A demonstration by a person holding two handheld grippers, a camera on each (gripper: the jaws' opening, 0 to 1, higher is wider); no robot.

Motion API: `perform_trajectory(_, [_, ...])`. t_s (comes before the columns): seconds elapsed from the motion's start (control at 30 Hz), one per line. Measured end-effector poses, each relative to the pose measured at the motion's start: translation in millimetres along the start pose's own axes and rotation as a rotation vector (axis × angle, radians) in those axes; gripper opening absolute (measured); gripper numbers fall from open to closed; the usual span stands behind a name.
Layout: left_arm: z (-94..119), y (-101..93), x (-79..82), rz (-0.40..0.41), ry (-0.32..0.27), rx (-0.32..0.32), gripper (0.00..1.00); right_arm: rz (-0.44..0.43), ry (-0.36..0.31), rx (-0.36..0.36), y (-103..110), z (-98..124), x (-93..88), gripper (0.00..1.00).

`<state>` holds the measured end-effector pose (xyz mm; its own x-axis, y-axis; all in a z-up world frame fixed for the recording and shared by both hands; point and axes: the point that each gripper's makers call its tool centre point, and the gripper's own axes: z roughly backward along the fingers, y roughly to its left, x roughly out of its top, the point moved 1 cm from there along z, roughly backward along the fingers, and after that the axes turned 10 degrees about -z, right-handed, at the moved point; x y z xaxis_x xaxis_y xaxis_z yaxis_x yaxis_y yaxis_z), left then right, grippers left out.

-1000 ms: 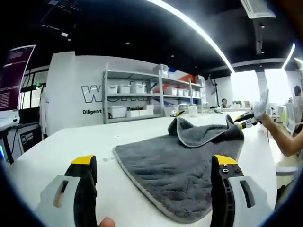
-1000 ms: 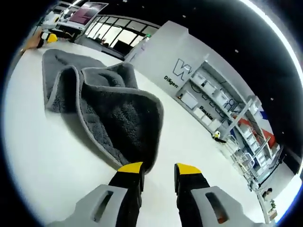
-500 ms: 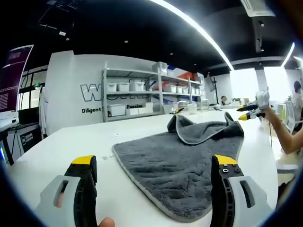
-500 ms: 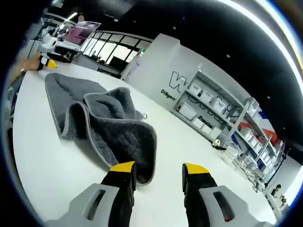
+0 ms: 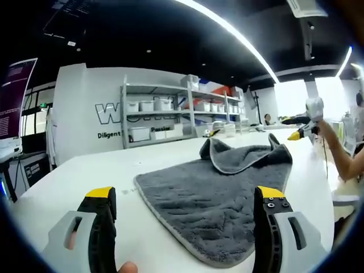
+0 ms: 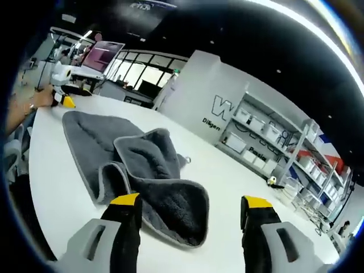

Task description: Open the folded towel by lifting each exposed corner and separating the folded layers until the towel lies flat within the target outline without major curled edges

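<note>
Two yellow-tipped jaws of the left gripper (image 5: 185, 196) are seen at the bottom of the left gripper view, spread wide and holding nothing. A grey towel (image 5: 219, 190) is spread on the white table (image 5: 74, 176) at frame centre, its far edge folded over. The right gripper (image 5: 297, 128) is raised at upper right, clear of the towel.

In the right gripper view, the right gripper (image 6: 190, 202) is held above the towel (image 6: 142, 170), jaws parted and empty. The left gripper (image 6: 60, 96) is noted at upper left.
</note>
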<state>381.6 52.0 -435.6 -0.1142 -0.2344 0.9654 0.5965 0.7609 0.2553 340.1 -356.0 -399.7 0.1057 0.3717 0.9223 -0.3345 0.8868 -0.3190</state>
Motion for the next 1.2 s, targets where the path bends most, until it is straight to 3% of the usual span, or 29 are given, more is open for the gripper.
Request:
perform_trajectory(0.1, [0,-0.1,0.0,-0.002,0.000,0.004,0.99,-0.002,0.018,0.024,10,-7,5.4,0.90])
perform_trajectory(0.33, [1,-0.8,1.0,-0.006,-0.005,0.007,0.99,0.049,0.022,0.060,36,-24,29.5,0.99])
perform_trajectory(0.67, [2,-0.4,1.6,-0.003,-0.007,0.006,0.99,0.199,0.019,0.130,82,-52,63.7,0.99])
perform_trajectory(0.9, [1,3.3,2.5,0.002,-0.012,0.007,0.99,0.338,0.041,0.199,117,-75,65.3,0.74])
perform_trajectory(1.07, [2,2.3,2.9,0.002,-0.014,0.006,0.99,0.412,0.079,0.236,133,-89,54.3,0.59])
perform_trajectory(1.13, [2,2.9,3.0,0.004,-0.015,0.005,0.99,0.427,0.103,0.265,140,-94,47.3,0.50])
perform_trajectory(1.2, [2,2.9,3.4,0.006,-0.018,0.005,0.99,0.465,0.131,0.297,147,-99,38.1,0.34])
